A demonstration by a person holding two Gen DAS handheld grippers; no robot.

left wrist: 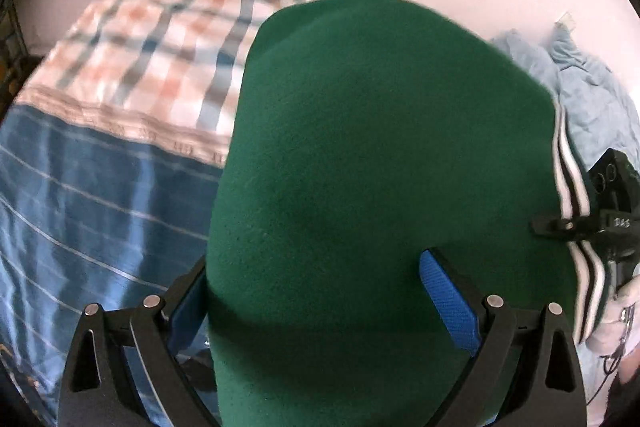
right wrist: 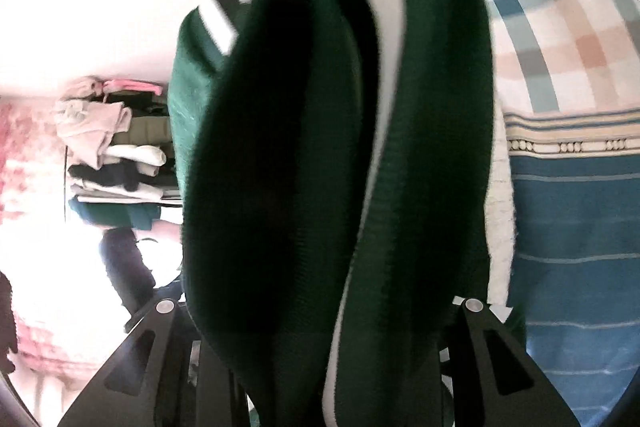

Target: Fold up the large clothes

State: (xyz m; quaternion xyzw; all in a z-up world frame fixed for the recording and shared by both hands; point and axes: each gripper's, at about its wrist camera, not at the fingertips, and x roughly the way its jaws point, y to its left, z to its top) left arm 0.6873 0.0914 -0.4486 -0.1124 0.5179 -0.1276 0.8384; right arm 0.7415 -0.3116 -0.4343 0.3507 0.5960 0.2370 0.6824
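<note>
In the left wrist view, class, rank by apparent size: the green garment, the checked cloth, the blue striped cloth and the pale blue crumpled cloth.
1. green garment, though nearest the camera
2. blue striped cloth
3. checked cloth
4. pale blue crumpled cloth

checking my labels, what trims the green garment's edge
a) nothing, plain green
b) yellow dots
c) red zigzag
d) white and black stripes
d: white and black stripes run along the edge of the green garment on the right of the left wrist view, and show again at the top of the right wrist view.
</note>
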